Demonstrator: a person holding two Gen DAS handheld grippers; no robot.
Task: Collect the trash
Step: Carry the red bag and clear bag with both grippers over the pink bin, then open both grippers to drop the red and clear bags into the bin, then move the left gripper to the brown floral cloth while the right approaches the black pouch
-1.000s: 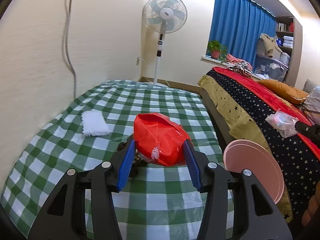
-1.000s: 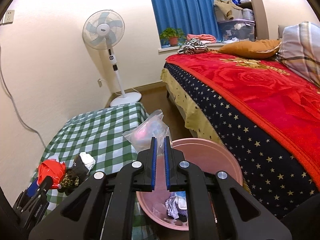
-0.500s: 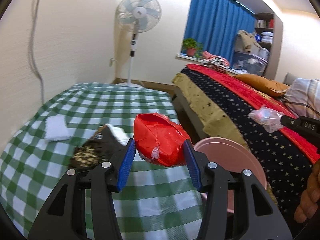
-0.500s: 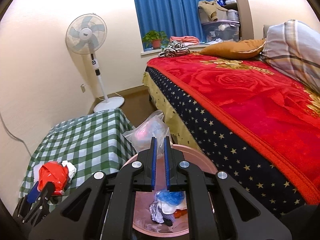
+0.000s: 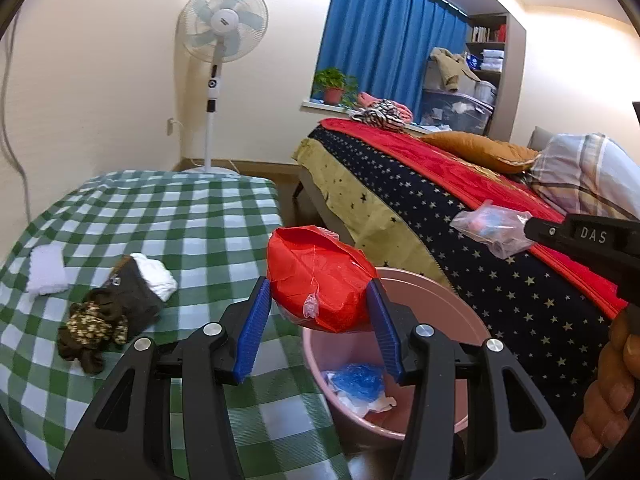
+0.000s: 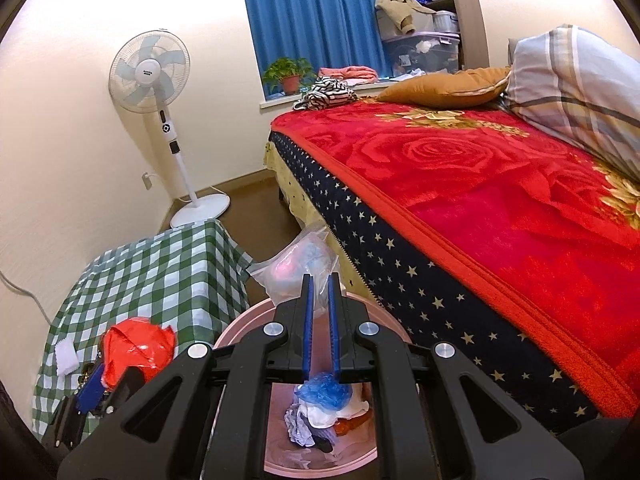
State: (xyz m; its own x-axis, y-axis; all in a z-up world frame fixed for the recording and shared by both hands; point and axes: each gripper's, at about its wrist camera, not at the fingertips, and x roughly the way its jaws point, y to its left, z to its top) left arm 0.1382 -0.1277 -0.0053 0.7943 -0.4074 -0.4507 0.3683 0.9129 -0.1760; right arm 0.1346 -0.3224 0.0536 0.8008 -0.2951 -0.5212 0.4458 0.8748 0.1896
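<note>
At the far left, a white cloth [image 5: 47, 272] is lying on the green checked tablecloth [image 5: 192, 224], and just beside it a brown sock [image 5: 100, 316] and a white sock [image 5: 154, 280] are sitting bunched together, touching each other. Behind the table a standing fan [image 5: 220, 28] is rising against the wall.

Your left gripper [image 5: 318, 326] is pinching a red plastic bag [image 5: 316, 284] between its 2 blue pads [image 5: 252, 328], which are standing wide apart around the bulging bag. You are holding that bag in the air at the table's right edge, over the near rim of the pink basin [image 5: 436, 296]. Inside the basin a blue bag [image 5: 358, 376] and some white wrappers are lying on the bottom.

Farther right, your right gripper [image 6: 320, 326] is pressing its 2 blue pads nearly together on the edge of a clear plastic bag [image 6: 296, 268]. That bag is sticking out beyond the fingertips, with something pink and something blue showing inside it. In the right wrist view the basin [image 6: 240, 324] is sitting directly below this gripper. In the left wrist view the same clear bag [image 5: 490, 230] is hanging in front of the starred bedspread [image 5: 500, 280], higher than the basin.

At the far right edge your right hand [image 5: 612, 376] is gripping the handle. On the bed a red blanket [image 6: 500, 184], an orange cushion [image 6: 444, 88] and a striped pillow [image 6: 580, 80] are lying.
</note>
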